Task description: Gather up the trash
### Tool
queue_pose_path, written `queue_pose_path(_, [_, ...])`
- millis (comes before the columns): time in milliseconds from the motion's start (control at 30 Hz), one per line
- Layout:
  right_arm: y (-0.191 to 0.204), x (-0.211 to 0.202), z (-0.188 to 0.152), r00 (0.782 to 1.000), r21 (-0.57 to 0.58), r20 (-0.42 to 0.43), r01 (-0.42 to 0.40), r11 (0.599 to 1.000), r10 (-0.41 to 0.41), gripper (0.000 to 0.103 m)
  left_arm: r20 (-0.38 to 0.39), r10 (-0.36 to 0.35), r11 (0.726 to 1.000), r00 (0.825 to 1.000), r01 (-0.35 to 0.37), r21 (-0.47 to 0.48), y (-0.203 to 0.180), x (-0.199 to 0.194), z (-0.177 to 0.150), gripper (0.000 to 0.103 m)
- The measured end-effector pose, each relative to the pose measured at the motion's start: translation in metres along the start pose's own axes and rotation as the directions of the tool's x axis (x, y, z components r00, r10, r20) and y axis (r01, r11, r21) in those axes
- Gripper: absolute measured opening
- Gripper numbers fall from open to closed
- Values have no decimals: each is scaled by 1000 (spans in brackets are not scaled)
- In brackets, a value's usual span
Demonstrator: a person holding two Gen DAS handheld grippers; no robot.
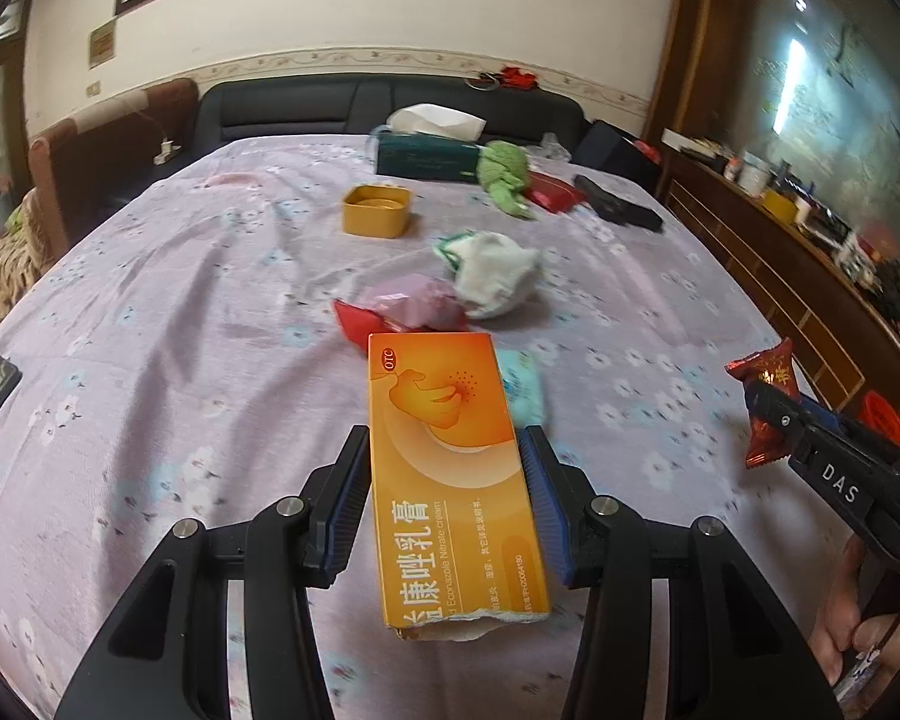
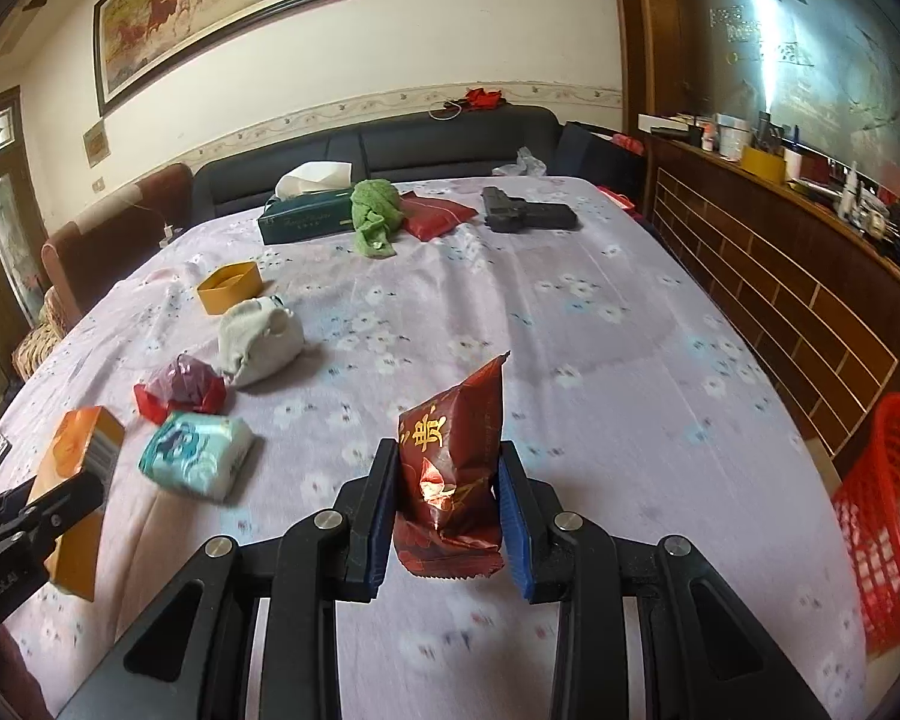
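Left gripper [image 1: 444,498]: jaws clamped on the long sides of an orange ointment box [image 1: 450,480], held lengthwise above the bed; the box's near end is torn open, with white paper showing inside.
Right gripper [image 2: 447,504]: jaws closed on a dark red snack wrapper [image 2: 450,468] with gold characters — the packet stands upright between the blue pads, its top corner tilted to the right.
Cross view: the right wrist camera catches the orange box at far left in the other gripper's black fingers; the left wrist camera shows the red wrapper at far right, with a bare hand [image 1: 858,642] on the handle below.
Bed: a lilac floral sheet [image 2: 600,360] covers the mattress, with a dark headboard behind.
Trash still on the sheet: a teal-and-white tissue pack [image 2: 195,453] near the left gripper; a red wrapper under a crumpled purple bag [image 2: 180,390] just beyond it; a balled white cloth [image 2: 258,342] touching that pile; a yellow tin [image 2: 229,287] farther back.
Far end: a dark green tissue box [image 2: 306,219], a green cloth [image 2: 378,216], a red pouch [image 2: 435,216] and a black toy pistol [image 2: 525,213].
Bin: a red plastic basket [image 2: 888,516] stands off the bed's right side, beside a wooden cabinet.
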State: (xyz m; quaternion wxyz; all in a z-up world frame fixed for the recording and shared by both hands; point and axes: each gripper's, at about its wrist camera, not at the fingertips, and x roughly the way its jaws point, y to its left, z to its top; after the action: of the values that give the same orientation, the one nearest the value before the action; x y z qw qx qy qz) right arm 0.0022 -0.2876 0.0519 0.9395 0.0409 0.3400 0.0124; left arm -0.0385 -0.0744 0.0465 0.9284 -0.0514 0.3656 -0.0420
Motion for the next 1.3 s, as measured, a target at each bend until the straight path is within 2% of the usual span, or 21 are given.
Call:
queue_pose_path(167, [-11, -19, -16, 999, 8, -5, 33, 999, -33, 34, -16, -33, 998, 999, 34, 54, -22, -2, -9, 48])
queue_pose_path(333, [-29, -29, -26, 999, 62, -39, 22, 998, -19, 34, -29, -41, 993, 999, 44, 106, -40, -1, -16, 48])
queue_pose_path(567, [-35, -38, -29, 999, 87, -40, 6, 996, -3, 34, -41, -35, 990, 999, 41, 137, -52, 0, -19, 48])
queue_pose_path(667, [-35, -41, -29, 999, 94, -37, -4, 996, 8, 34, -49, -23, 990, 999, 29, 141, -52, 3, -19, 48])
queue_pose_path(767, [-36, -43, -28, 999, 97, -35, -12, 995, 16, 34, -104, -54, 994, 993, 64, 91, -40, 10, -16, 48])
queue_pose_path(933, [-42, -47, -28, 999, 114, -29, -24, 993, 28, 34, -152, -65, 994, 986, 78, 79, -24, 13, -19, 48])
queue_pose_path(1100, [-42, -51, -29, 999, 121, -18, -42, 992, 44, 34, -166, -48, 991, 985, 67, 112, -29, 11, -22, 60])
queue_pose_path(1200, [-42, -51, -29, 998, 118, -20, -50, 992, 53, 34, -205, -79, 985, 976, 107, 132, -33, 10, -25, 66])
queue_pose_path(1300, [-44, -53, -30, 998, 119, -17, -54, 991, 56, 34, -226, -71, 977, 972, 113, 182, -41, 9, -32, 67])
